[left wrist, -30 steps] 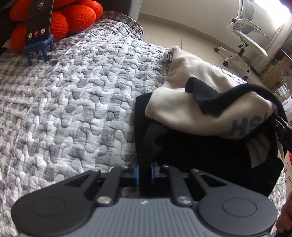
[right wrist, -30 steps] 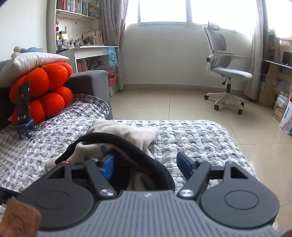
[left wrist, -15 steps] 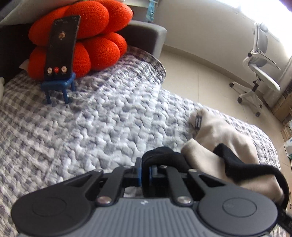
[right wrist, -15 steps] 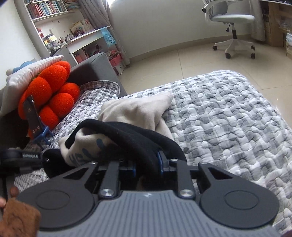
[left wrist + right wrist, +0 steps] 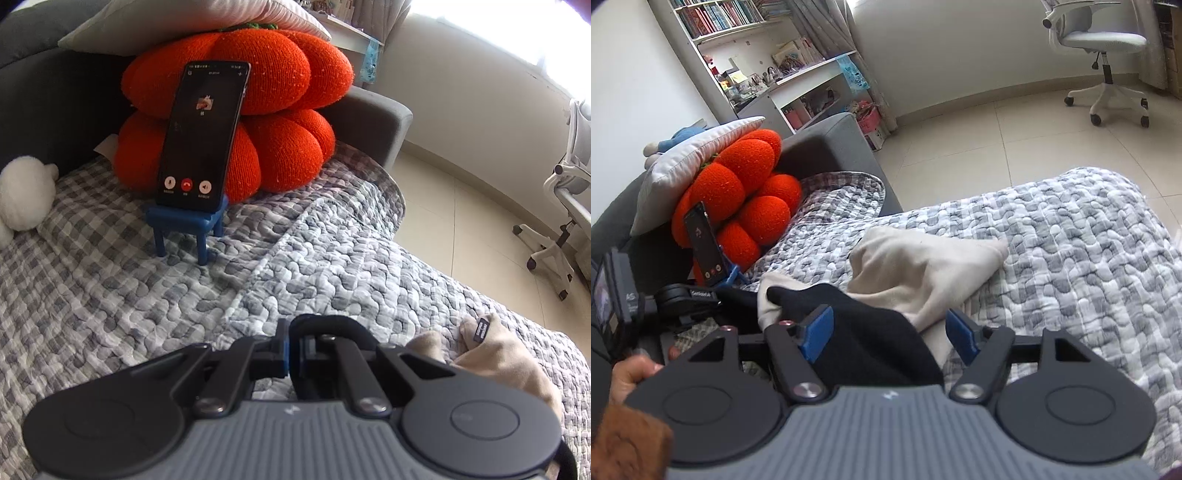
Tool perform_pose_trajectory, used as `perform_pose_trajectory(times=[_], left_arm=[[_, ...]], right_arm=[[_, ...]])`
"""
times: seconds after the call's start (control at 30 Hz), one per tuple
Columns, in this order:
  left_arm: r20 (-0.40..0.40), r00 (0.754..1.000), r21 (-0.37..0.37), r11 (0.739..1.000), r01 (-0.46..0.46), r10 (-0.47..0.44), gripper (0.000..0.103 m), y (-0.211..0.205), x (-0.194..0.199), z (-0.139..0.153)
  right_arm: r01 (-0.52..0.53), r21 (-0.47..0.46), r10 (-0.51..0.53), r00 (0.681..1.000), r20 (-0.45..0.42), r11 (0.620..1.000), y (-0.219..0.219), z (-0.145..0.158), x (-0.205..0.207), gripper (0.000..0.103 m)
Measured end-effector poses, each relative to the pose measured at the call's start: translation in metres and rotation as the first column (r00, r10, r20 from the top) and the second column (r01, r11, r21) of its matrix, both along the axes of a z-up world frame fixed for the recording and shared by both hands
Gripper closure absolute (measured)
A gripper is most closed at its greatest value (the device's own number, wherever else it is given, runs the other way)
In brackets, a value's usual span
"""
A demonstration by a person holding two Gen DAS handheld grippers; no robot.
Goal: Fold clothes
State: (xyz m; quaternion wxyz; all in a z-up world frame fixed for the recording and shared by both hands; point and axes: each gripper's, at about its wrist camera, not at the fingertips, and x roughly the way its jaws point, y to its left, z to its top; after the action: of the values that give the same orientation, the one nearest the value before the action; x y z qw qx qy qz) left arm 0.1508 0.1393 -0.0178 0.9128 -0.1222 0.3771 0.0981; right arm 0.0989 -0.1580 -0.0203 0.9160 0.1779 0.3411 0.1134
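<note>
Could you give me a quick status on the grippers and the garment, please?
Left hand-held gripper shut on black hem. Right hand-held gripper opening, black-and-cream garment loose between pads. Phone stand clear.

A black-and-cream garment sits bunched on the quilt. Its black band runs back between the right jaws, close against the left blue pad and apart from the other. Beyond those jaws the cream part spreads ahead in a rumpled triangle. A fold of black edge is pinched between the left jaws, cream cloth bunched just right of them.
</note>
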Motion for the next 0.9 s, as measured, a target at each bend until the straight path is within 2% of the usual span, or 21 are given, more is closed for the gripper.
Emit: perform_pose_trajectory(times=[0.1,0.13,0.17,0.23,0.37,0.4,0.43,0.47,0.5,0.53,0.57,0.6,0.67,0.77,0.9], left_arm=[[-0.068,0.997,-0.041,0.998,0.038,-0.041,0.096,0.006,0.006,-0.009],[-0.099,0.993,-0.062,0.997,0.051,-0.057,0.088,0.007,0.008,-0.014],[-0.13,0.989,-0.084,0.994,0.064,-0.074,0.069,0.009,0.009,-0.018],[-0.189,0.976,-0.127,0.988,0.086,-0.109,0.052,0.013,0.012,-0.027],[-0.237,0.959,-0.269,0.959,0.088,-0.155,0.053,0.019,0.014,-0.039],[-0.243,0.957,-0.291,0.953,0.086,-0.161,0.053,0.02,0.014,-0.042],[-0.244,0.956,-0.293,0.952,0.084,-0.16,0.054,0.019,0.014,-0.042],[-0.246,0.956,-0.296,0.952,0.082,-0.159,0.057,0.018,0.014,-0.042],[-0.243,0.957,-0.296,0.952,0.081,-0.157,0.059,0.017,0.014,-0.041],[-0.239,0.958,-0.299,0.951,0.081,-0.156,0.065,0.017,0.014,-0.04],[-0.235,0.959,-0.301,0.95,0.08,-0.155,0.07,0.017,0.014,-0.039],[-0.23,0.96,-0.306,0.949,0.082,-0.157,0.071,0.017,0.013,-0.038],[-0.219,0.963,-0.315,0.945,0.085,-0.159,0.071,0.017,0.014,-0.037],[-0.197,0.964,-0.33,0.938,0.105,-0.177,0.071,0.015,0.014,-0.034],[-0.181,0.959,-0.34,0.929,0.145,-0.216,0.062,0.008,0.013,-0.032]], right_arm=[[0.003,-0.03,-0.003,1.0,0.011,1.0,-0.005,0.0,0.02,0.032],[0.004,-0.045,-0.004,1.0,0.011,0.999,-0.006,-0.001,0.027,0.032],[0.005,-0.066,-0.005,1.0,0.004,0.998,-0.005,-0.005,0.035,0.032],[0.008,-0.113,-0.01,1.0,-0.022,0.994,-0.003,-0.017,0.052,0.032],[0.018,-0.186,-0.032,0.997,-0.071,0.982,0.003,-0.042,0.079,0.032],[0.01,-0.19,-0.023,0.997,-0.071,0.982,0.004,-0.047,0.081,0.033],[0.001,-0.194,-0.015,0.997,-0.072,0.981,0.005,-0.051,0.084,0.039],[-0.008,-0.199,-0.007,0.997,-0.072,0.98,0.006,-0.056,0.087,0.063],[-0.016,-0.203,0.001,0.997,-0.073,0.979,0.007,-0.06,0.09,0.08],[-0.019,-0.206,0.004,0.997,-0.071,0.978,0.007,-0.062,0.091,0.08],[-0.014,-0.203,0.001,0.998,-0.065,0.979,0.005,-0.06,0.088,0.084],[-0.012,-0.196,0.0,0.998,-0.059,0.981,0.003,-0.056,0.086,0.086],[0.004,-0.194,-0.011,0.999,-0.035,0.981,-0.004,-0.042,0.076,0.088],[0.058,-0.256,-0.056,0.998,0.015,0.965,-0.017,-0.02,0.056,0.089],[0.162,-0.28,-0.17,0.985,-0.005,0.946,-0.053,-0.011,0.022,0.091]])
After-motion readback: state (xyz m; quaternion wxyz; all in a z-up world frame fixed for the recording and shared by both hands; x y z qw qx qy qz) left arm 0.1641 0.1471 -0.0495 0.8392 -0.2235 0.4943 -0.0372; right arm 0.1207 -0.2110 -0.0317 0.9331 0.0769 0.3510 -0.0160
